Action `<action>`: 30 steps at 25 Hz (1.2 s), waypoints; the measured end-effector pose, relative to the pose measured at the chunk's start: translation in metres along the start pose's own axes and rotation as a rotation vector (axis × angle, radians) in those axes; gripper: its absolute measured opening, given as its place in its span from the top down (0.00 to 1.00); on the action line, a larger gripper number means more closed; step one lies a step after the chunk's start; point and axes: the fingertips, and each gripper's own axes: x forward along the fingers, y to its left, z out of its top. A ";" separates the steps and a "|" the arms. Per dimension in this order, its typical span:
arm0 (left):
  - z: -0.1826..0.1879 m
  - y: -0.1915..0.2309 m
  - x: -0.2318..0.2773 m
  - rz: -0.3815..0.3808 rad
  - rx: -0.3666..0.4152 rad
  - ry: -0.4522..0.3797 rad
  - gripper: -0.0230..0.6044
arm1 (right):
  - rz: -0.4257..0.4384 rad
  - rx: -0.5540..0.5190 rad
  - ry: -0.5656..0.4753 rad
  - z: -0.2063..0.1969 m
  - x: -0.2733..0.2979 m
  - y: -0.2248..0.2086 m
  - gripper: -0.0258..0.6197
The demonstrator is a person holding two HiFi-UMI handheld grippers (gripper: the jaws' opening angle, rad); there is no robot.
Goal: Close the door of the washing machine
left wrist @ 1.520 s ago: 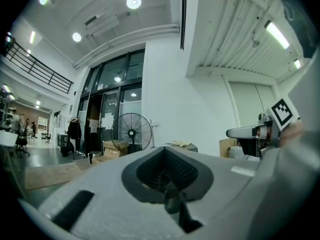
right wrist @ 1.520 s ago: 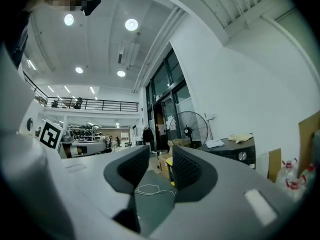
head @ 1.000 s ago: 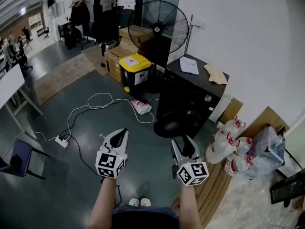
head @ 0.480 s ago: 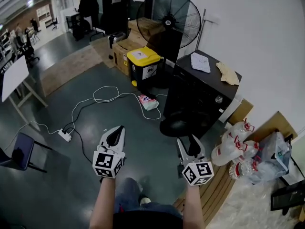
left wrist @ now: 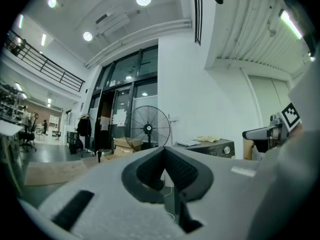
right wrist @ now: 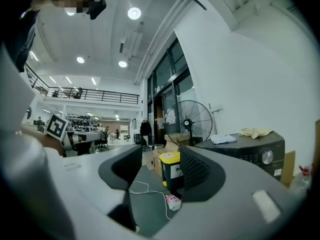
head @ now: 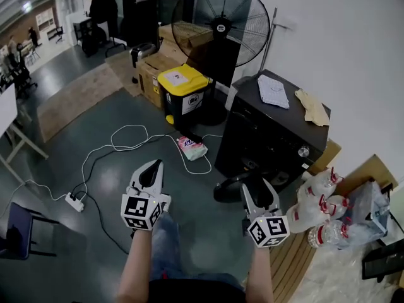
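The black washing machine (head: 278, 128) stands against the white wall, a cloth and a folded paper on its top. Its round dark door (head: 232, 185) hangs open low at the front. My right gripper (head: 256, 189) hovers just right of the door, above the floor, open with nothing between its pads. My left gripper (head: 150, 170) is held farther left over the bare floor, shut and empty. In the right gripper view the machine (right wrist: 250, 151) with its knob lies beyond the open right gripper (right wrist: 160, 156). The left gripper view shows the shut left gripper (left wrist: 163, 151) and the machine (left wrist: 212, 146) far off.
A yellow-lidded bin (head: 183, 88), cardboard boxes (head: 154, 68) and a large standing fan (head: 221, 27) are left of the machine. A white cable (head: 126, 145) and power strip (head: 74, 201) cross the floor. Water bottles (head: 319, 204) stand on a wooden pallet (head: 293, 261) at the right.
The person has stepped closer to the washing machine, so machine and door sit nearer the right gripper. Both grippers kept their states.
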 end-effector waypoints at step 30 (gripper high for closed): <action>-0.084 -0.027 0.484 -0.986 0.055 0.219 0.96 | -1.093 0.321 0.177 -0.131 0.160 -0.159 0.61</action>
